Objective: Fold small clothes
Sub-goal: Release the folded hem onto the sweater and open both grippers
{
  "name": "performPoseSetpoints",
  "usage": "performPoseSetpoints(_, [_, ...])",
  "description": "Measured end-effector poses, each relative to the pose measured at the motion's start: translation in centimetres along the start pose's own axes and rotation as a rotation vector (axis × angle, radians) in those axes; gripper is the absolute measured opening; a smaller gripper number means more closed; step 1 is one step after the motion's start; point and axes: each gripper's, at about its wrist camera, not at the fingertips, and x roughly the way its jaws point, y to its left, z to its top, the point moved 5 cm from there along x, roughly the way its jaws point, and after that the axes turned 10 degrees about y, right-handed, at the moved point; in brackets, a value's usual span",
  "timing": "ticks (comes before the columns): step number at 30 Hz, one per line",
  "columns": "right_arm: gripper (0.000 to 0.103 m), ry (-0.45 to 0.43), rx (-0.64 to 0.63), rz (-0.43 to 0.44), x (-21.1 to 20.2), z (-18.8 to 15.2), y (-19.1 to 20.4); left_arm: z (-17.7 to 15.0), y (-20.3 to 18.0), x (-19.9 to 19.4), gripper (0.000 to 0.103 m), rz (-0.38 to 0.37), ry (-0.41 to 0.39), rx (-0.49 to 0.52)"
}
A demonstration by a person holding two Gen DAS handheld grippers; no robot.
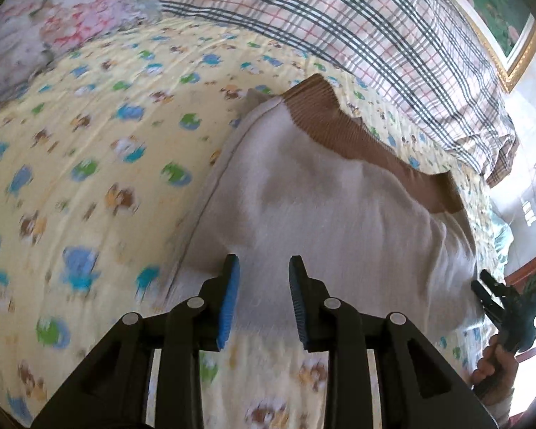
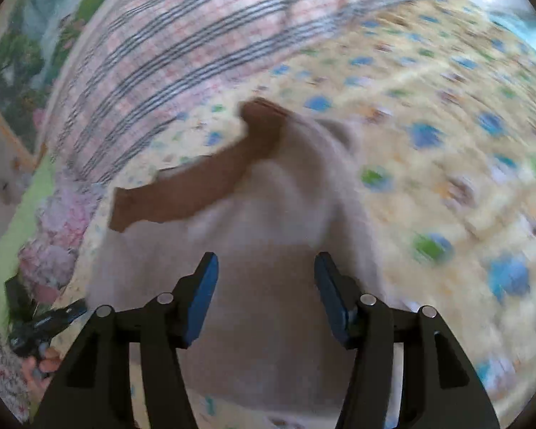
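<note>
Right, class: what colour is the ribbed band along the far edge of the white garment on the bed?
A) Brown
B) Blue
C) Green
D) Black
A: the band on the white garment is brown in both wrist views, lying on the yellow patterned sheet.

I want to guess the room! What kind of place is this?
Probably a bedroom, on a bed. A yellow cartoon-print sheet is spread out, a plaid quilt is heaped behind, and a framed picture hangs on the wall.
</note>
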Motion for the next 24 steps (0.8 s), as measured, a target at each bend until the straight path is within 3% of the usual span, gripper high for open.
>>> performPoseSetpoints(2, [0.057,-0.038,0.056,0.038,-1.4,-0.8,-1.3,-1.3,0.5,-0.4,0.030,-0.011,0.006,-0.023])
performPoseSetpoints(4, [0.058,-0.063,0.072,0.005,-2.4,-1.3,-1.8,-2.5,1.0,-0.6,0.030,-0.023,0.014,-0.042])
performPoseSetpoints(8, [0.058,-0.090,0.076,0.033,-4.0,-2.4,-1.5,-4.5,1.7,-0.7,0.031,-0.043,0.031,-0.070])
performPoseSetpoints(11, [0.058,-0.092,0.042,0.054,-4.5,-3.5,-0.1,-5.4,2.0,-0.6,0.043,-0.060,0.039,-0.099])
performPoseSetpoints(24, [0.059,-0.029,-0.053,0.144,-4.0,-8.6,5.0,-5.5,1.6,0.3,0.053,-0.147,0.038,-0.178])
